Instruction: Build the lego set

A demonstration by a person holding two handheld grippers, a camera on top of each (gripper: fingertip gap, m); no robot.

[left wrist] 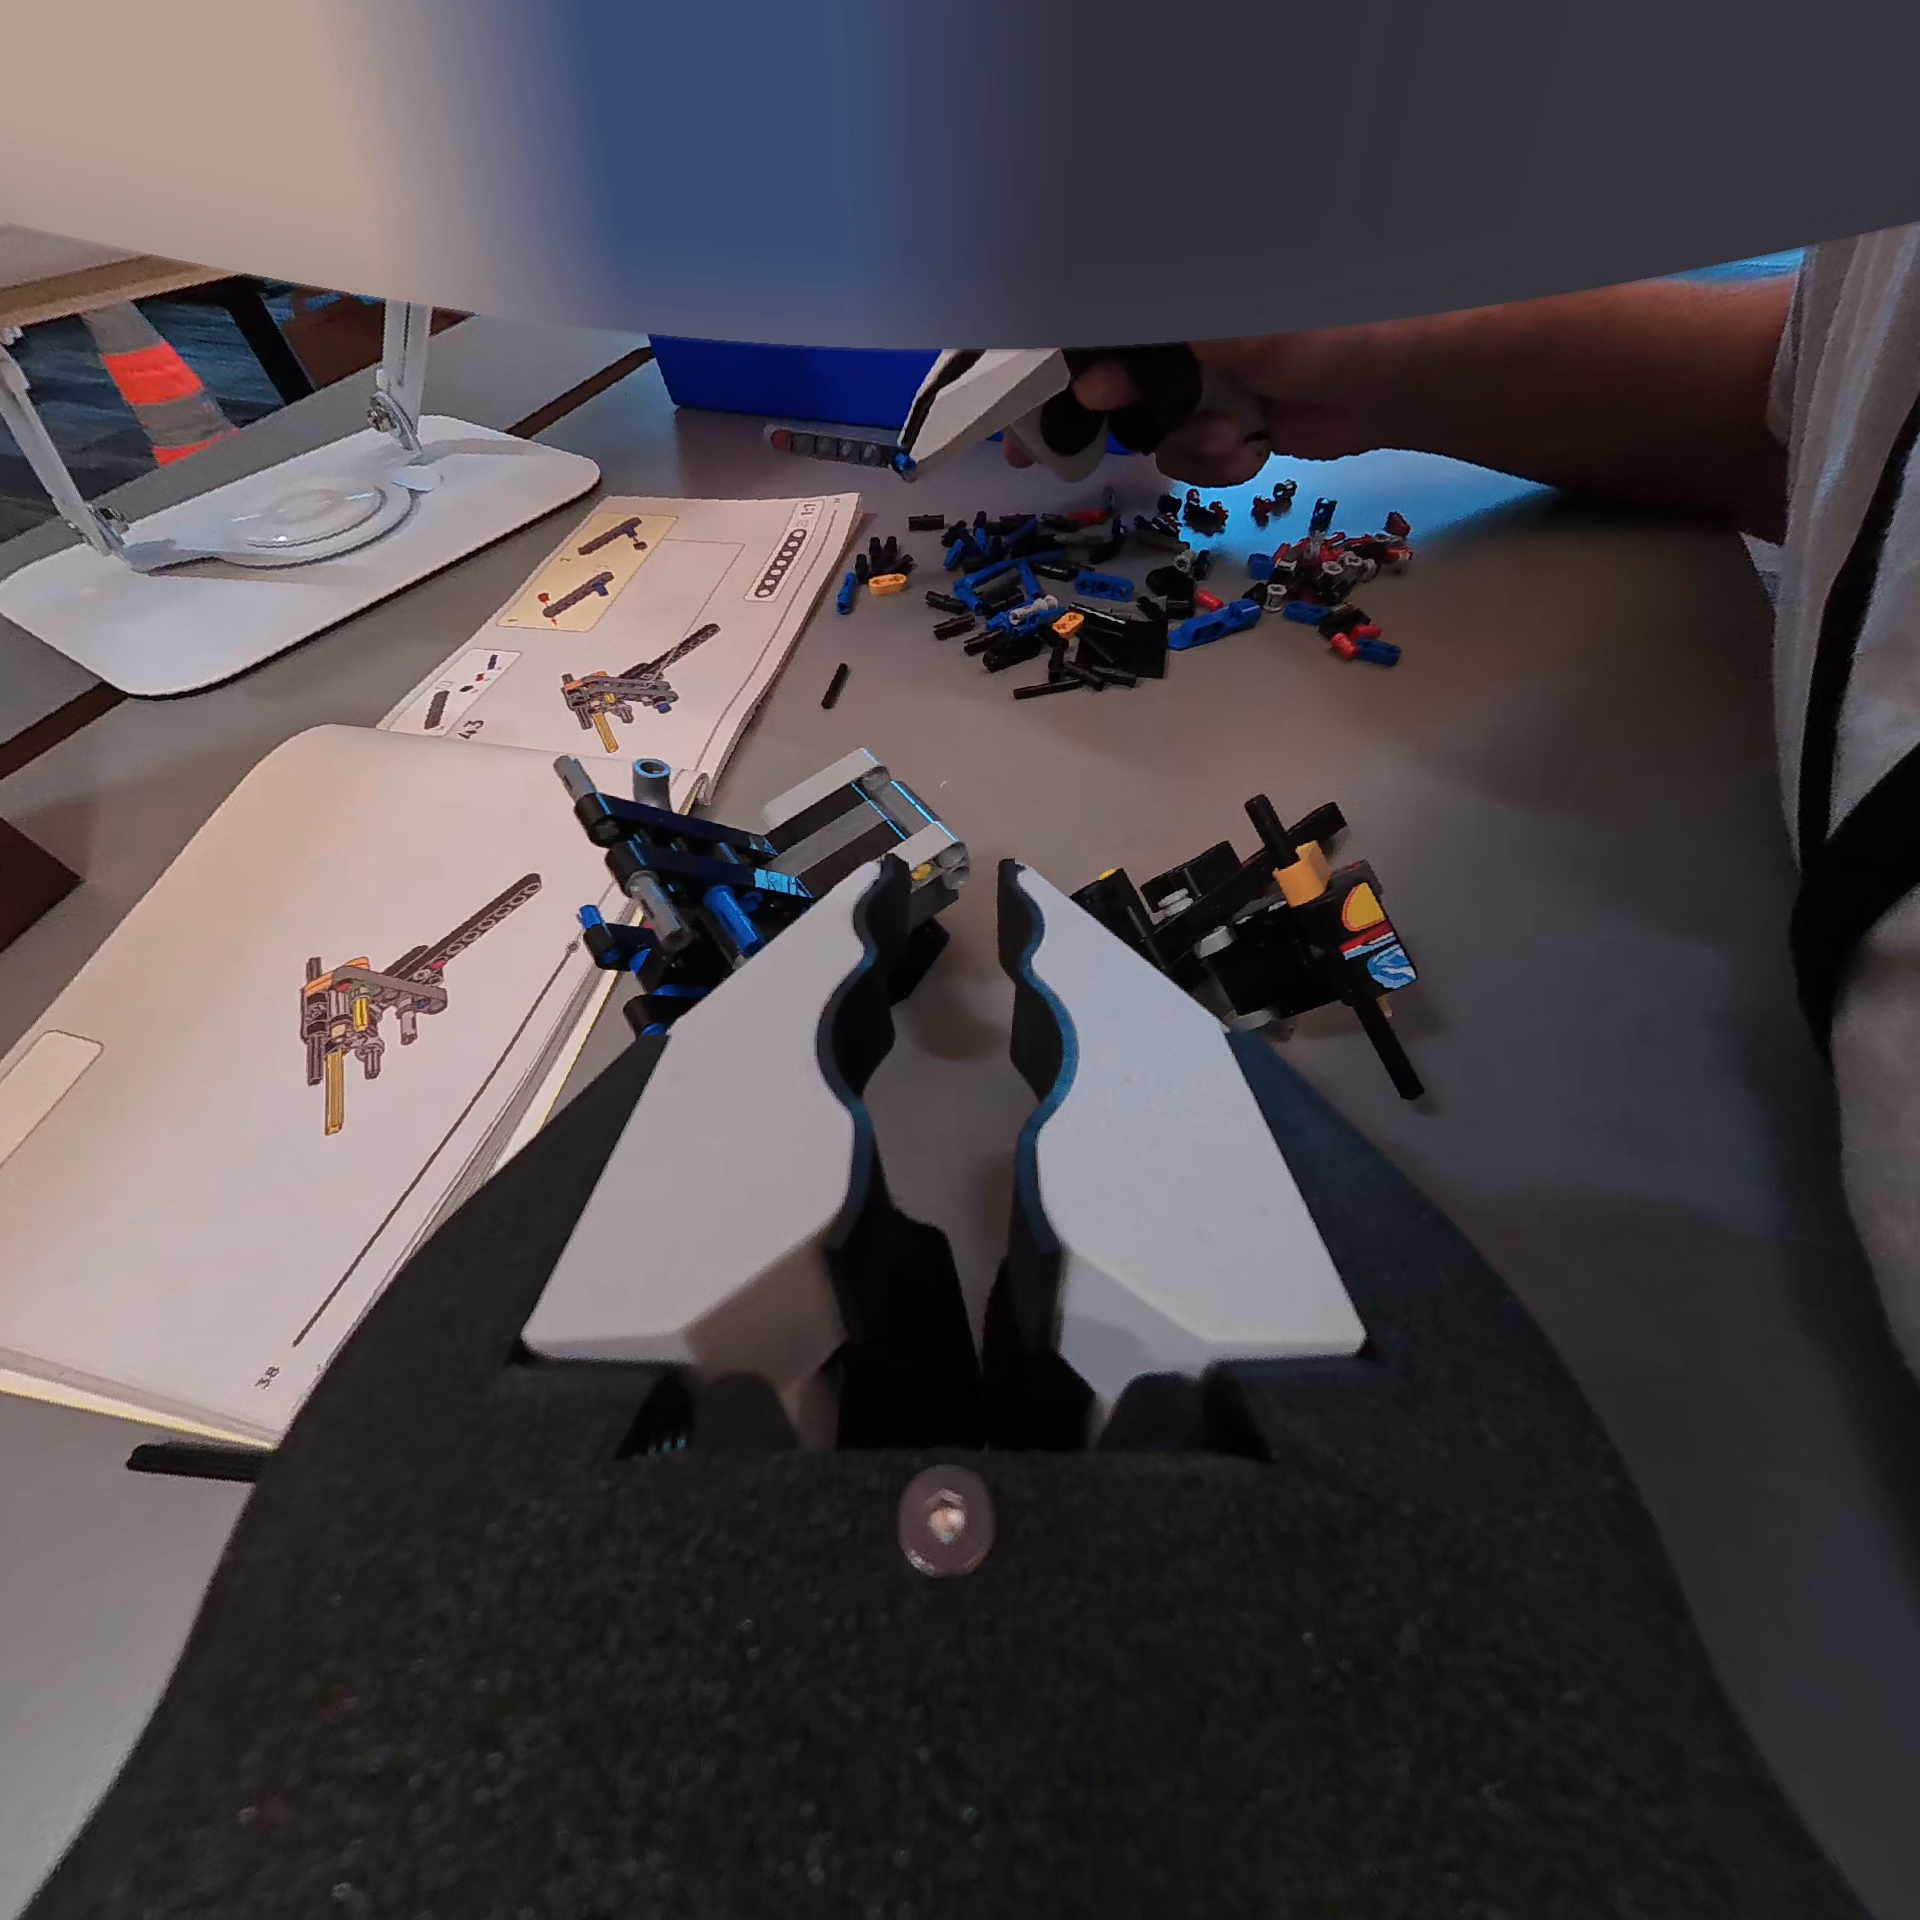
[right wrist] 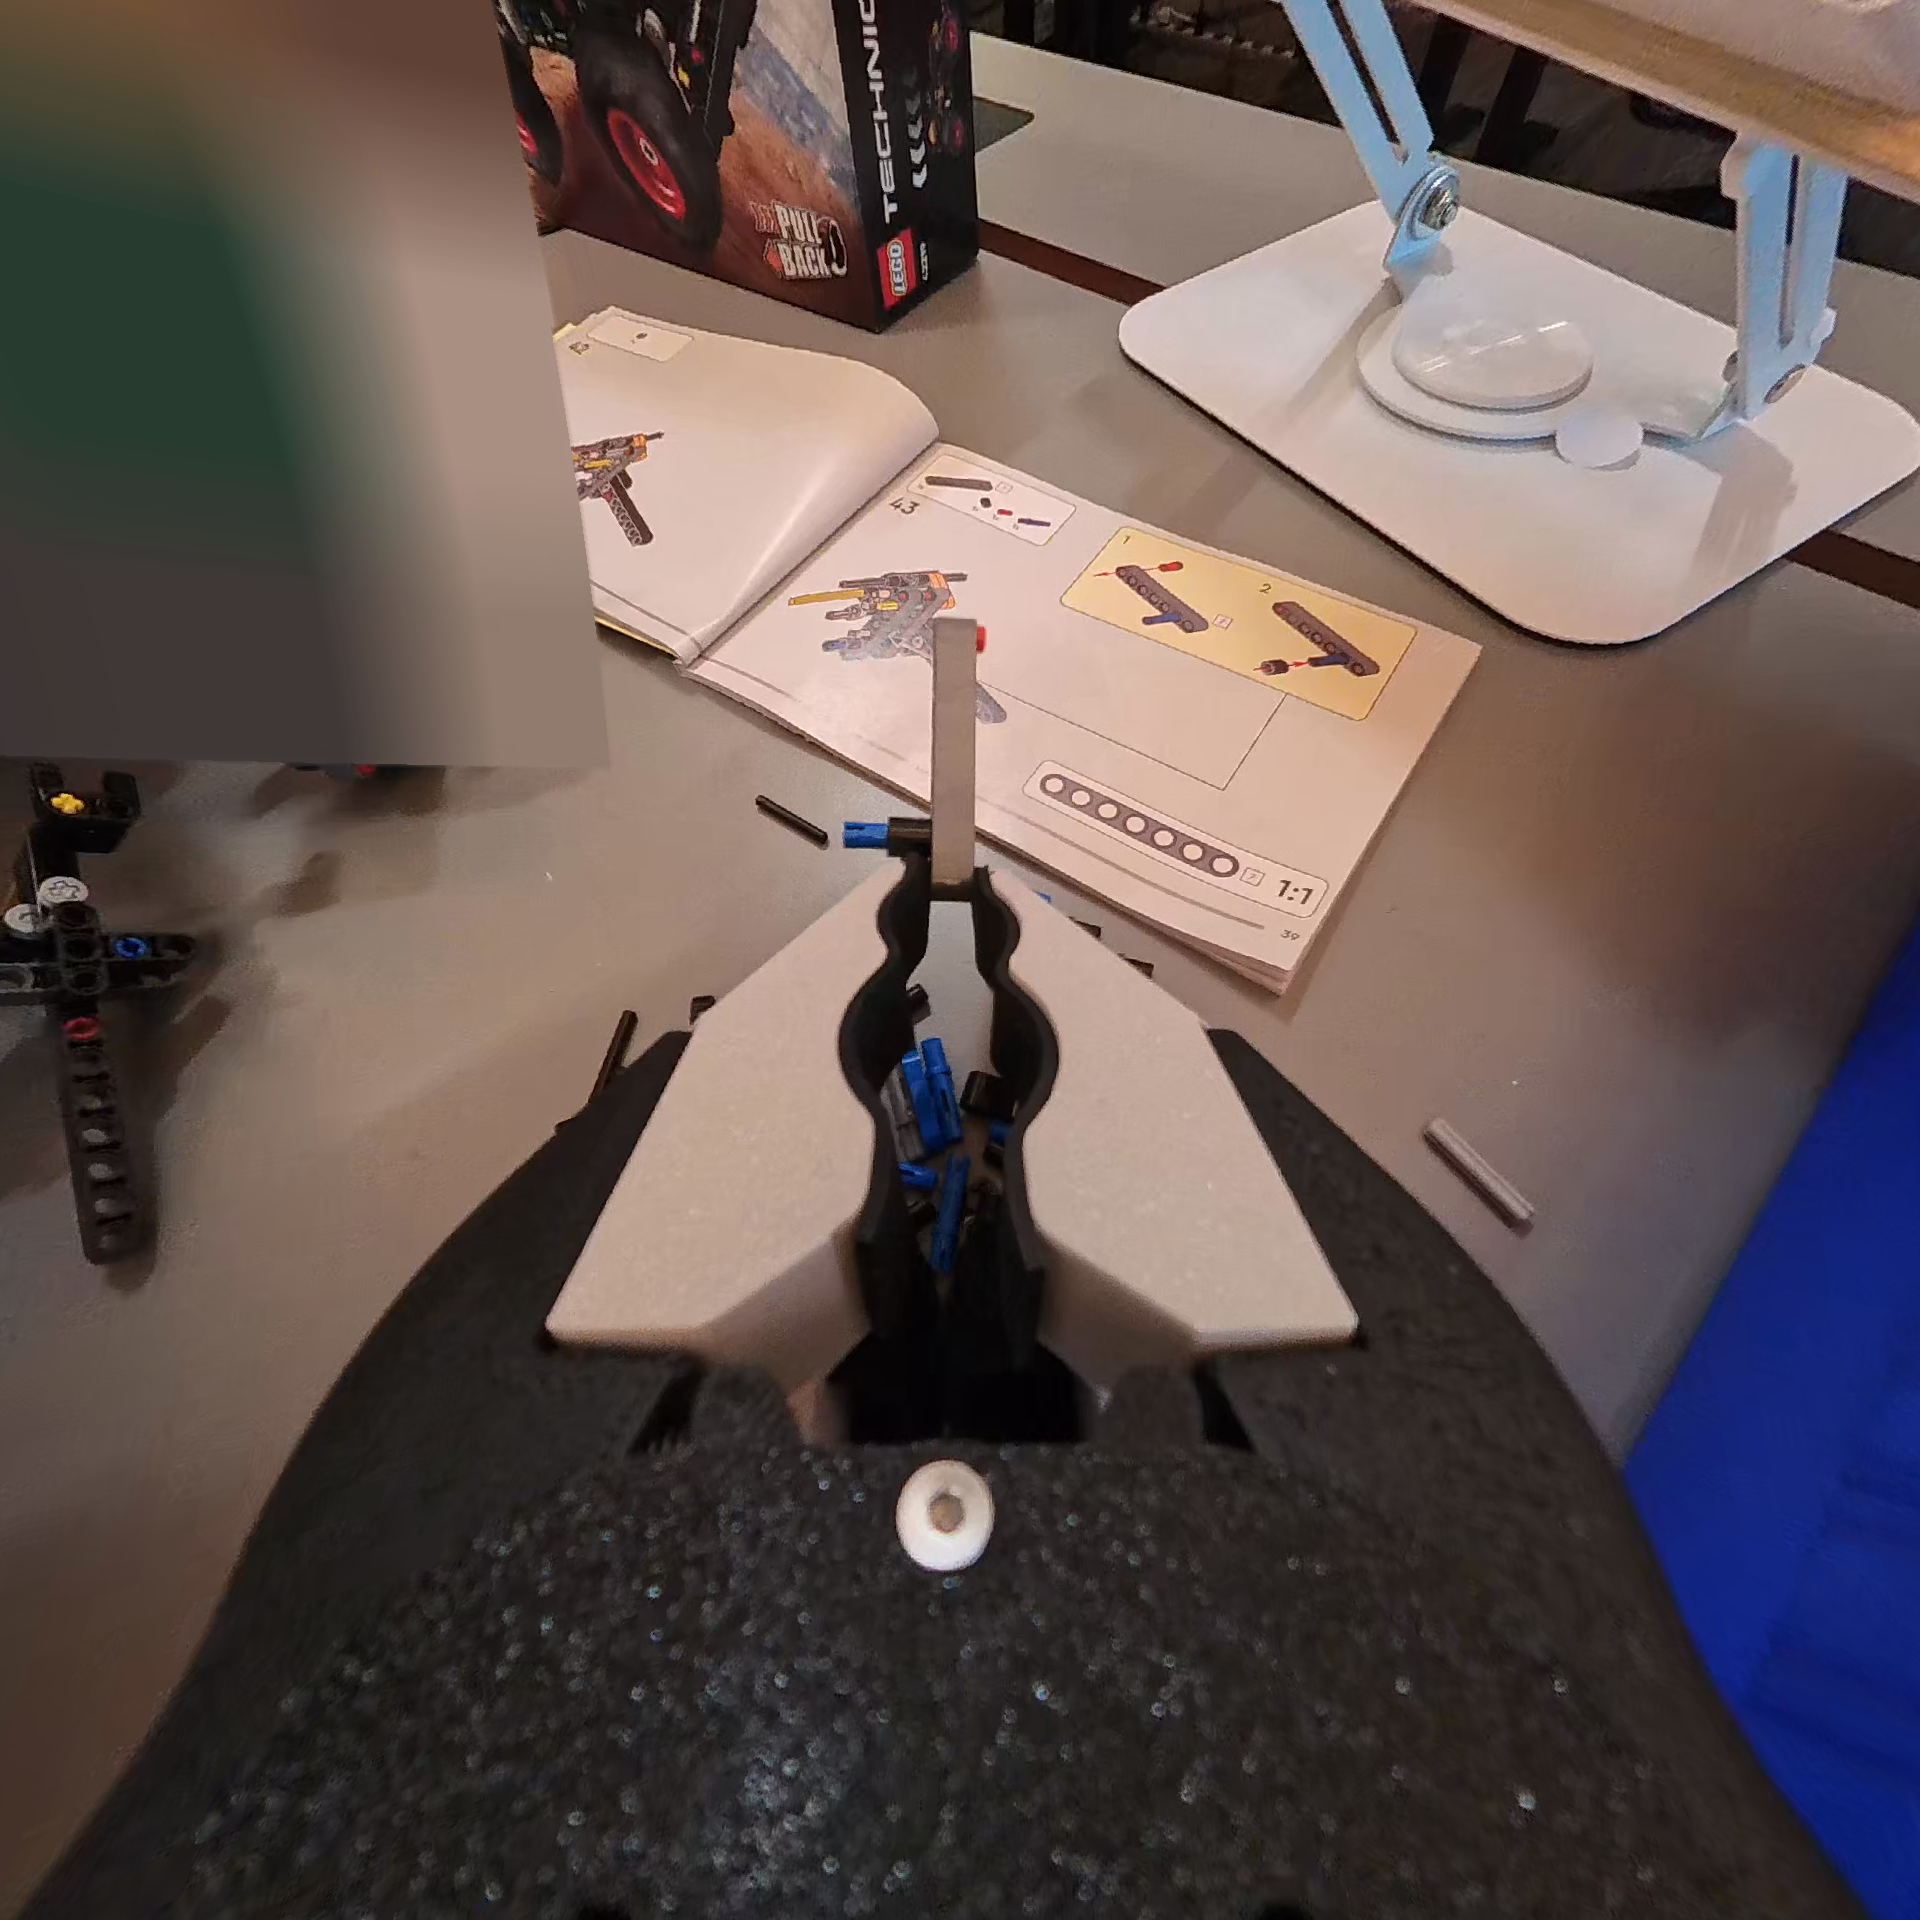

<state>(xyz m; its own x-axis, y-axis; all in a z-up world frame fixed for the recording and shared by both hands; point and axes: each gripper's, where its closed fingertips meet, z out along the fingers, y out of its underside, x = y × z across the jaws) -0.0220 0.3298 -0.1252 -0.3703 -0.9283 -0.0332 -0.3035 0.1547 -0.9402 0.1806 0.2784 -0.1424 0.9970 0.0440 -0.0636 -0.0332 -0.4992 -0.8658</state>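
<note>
I am working at a grey counter that is carrying everything, and I am going from the biggest things down.

A white stand is sitting at the far side, with the set's box standing beyond the open instruction booklet. The booklet is lying open at a step that is showing a long beam taking pins.

Two partly built assemblies are resting near my left gripper: a blue and grey one lying partly on the booklet's edge, and a black one to the right with a black axle sticking out. So some sub-builds are already standing done, though nothing like a finished model is showing.

A pile of loose pieces is lying farther off, still unused, which tells me much of the build is remaining.

My left gripper is hovering between the two assemblies with its fingers apart and nothing between them.

My right gripper is clamping the near end of a grey beam, which is pointing away over the booklet. A blue pin is sticking out of the beam's left side just beyond the fingertips, and something red is showing at its far end. I judge the beam sub-step is under way and joining it to an assembly is still to come.
</note>
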